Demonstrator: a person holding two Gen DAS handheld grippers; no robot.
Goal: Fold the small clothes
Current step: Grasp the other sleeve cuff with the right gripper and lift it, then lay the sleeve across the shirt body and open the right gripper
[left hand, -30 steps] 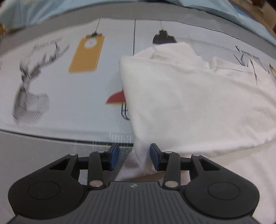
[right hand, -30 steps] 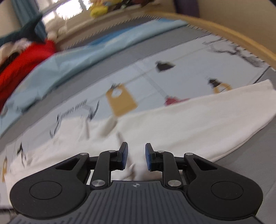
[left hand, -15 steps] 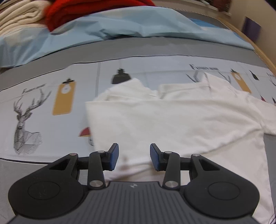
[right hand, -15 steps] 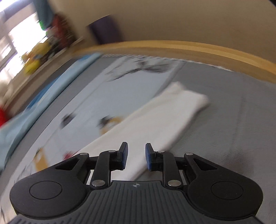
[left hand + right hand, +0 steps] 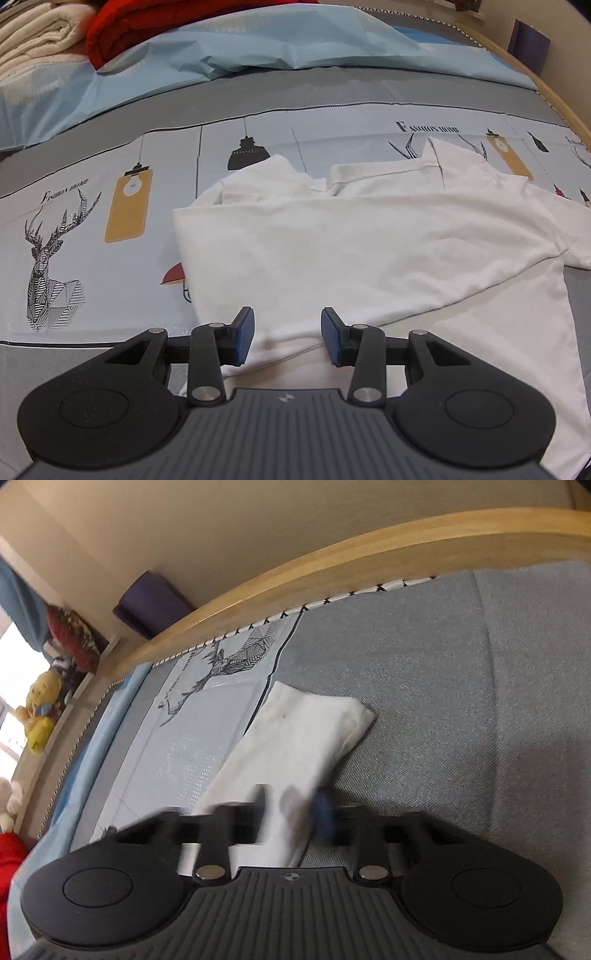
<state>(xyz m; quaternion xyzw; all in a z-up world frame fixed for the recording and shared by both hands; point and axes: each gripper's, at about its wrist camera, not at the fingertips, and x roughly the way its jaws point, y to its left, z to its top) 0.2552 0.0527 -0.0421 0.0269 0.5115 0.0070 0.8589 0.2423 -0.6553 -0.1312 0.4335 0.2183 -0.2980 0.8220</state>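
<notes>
White shirt half-folded on the bed, right fingers closing over a sleeve

A white shirt point(image 5: 369, 240) lies spread on a bed point(image 5: 332, 88), over a sheet point(image 5: 92, 236) printed with deer heads, hanging lamps and yellow tags. Its left part is folded over the body, making a straight edge on that side, and the collar sits at the far edge. Beyond the shirt a light blue cover point(image 5: 229, 48) lies across the bed, with a red blanket point(image 5: 155, 22) and a cream blanket point(image 5: 37, 33) stacked behind it.

The left hand-held gripper point(image 5: 287, 341) hovers over the near hem of the shirt. Its blue pads point(image 5: 244, 334) stand apart and released, with cloth under them but nothing pinched between them.

In the right wrist view, a white sleeve point(image 5: 295, 746) lies on the grey part of the bed, reaching toward the wooden bed frame point(image 5: 369, 554). The right hand-held gripper point(image 5: 291, 812) is over the near part of that sleeve. Its jaws are closing and show only as a motion blur, with the sleeve between them; I cannot tell from the view whether the pads already pinch the cloth. A yellow soft toy point(image 5: 38, 712) sits on a ledge beyond the frame, beside a purple box point(image 5: 151, 603).
</notes>
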